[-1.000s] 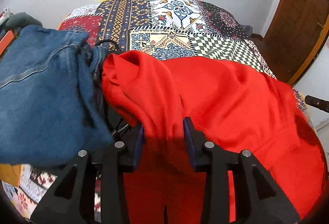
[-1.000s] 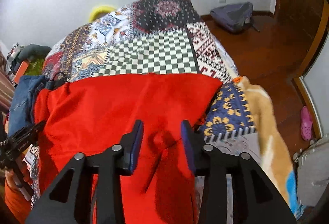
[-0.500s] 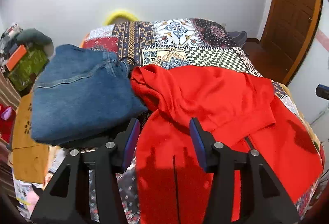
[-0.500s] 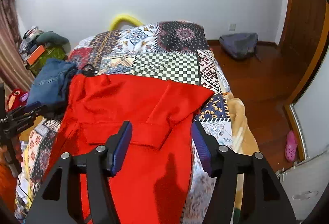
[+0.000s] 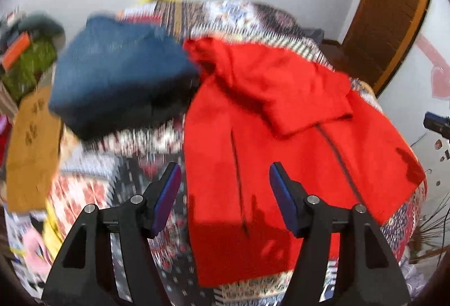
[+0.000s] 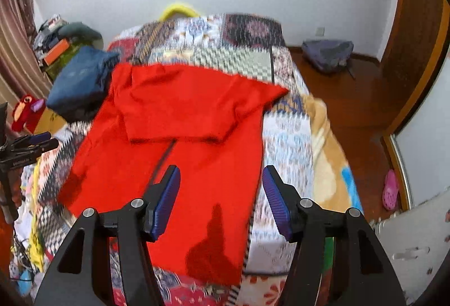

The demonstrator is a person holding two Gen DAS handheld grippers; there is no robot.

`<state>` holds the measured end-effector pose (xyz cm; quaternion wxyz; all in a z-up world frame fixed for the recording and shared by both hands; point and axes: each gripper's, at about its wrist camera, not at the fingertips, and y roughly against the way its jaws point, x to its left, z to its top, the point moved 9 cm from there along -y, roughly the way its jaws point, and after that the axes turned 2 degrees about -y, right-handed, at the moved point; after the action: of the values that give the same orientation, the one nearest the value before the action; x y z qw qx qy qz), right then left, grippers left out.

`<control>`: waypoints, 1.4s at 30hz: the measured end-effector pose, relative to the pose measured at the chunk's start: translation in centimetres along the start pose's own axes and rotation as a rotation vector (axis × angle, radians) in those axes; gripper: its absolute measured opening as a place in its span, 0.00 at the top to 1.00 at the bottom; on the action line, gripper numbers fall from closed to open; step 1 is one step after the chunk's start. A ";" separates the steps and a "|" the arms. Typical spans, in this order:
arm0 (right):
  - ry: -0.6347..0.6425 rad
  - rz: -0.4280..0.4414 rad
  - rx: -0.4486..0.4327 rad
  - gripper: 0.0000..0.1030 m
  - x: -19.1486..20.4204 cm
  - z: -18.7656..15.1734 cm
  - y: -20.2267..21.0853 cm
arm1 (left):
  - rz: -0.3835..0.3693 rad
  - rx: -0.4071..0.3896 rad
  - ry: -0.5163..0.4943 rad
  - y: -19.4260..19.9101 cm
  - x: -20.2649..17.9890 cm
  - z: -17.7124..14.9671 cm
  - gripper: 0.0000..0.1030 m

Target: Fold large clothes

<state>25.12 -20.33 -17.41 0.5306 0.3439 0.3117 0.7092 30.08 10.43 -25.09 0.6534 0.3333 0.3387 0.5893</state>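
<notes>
A red zip jacket (image 5: 281, 137) (image 6: 180, 143) lies flat on the patchwork bedspread (image 6: 242, 58), its upper part folded down across the chest, the dark zip running down the middle. My left gripper (image 5: 222, 193) hangs above the jacket's near left edge, its jaws opening, with nothing between the blue pads (image 5: 166, 202). My right gripper (image 6: 220, 193) hovers over the jacket's near right edge, open and holding nothing. The left gripper (image 6: 31, 143) also shows at the left edge of the right wrist view.
Folded blue jeans (image 5: 118, 72) (image 6: 81, 81) sit on the bed left of the jacket. A brown cloth (image 5: 31, 148) lies at the bed's left side. Wooden floor with a grey bag (image 6: 327, 53) and a pink slipper (image 6: 391, 189) lies to the right.
Both grippers let go of the red jacket, opened and pulled back and up. The jacket's folded upper part now lies flat, and much more of the bed is in view.
</notes>
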 end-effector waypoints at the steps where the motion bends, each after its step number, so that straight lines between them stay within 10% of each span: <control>1: -0.010 0.006 0.024 0.45 -0.2 -0.8 -0.6 | -0.009 0.019 0.013 -0.4 0.2 -0.8 0.38; 12: -0.136 0.057 0.156 0.45 -0.5 -7.9 -4.1 | -0.139 0.220 0.179 -5.1 1.6 -10.1 0.37; 17: -0.122 0.084 0.153 0.29 0.1 -7.6 -4.4 | -0.195 0.204 0.253 -5.3 1.6 -10.5 0.32; 26: -0.150 0.162 0.132 0.37 0.6 -6.1 -5.5 | -0.222 0.184 0.227 -6.2 -0.4 -9.2 0.22; 28: -0.151 0.198 0.143 0.56 0.8 -5.9 -5.4 | -0.239 0.172 0.250 -6.5 -0.3 -8.4 0.26; 33: -0.188 0.285 0.165 0.85 1.0 -5.9 -5.4 | -0.323 0.189 0.257 -6.6 -1.2 -7.6 0.80; 42: -0.109 0.309 0.062 0.90 3.5 -1.9 -3.9 | -0.381 0.125 0.170 -4.4 -5.0 -3.5 0.91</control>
<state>24.93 -16.15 -21.11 0.4207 0.4418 0.2477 0.7527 29.19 5.21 -30.39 0.7002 0.2520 0.4853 0.4590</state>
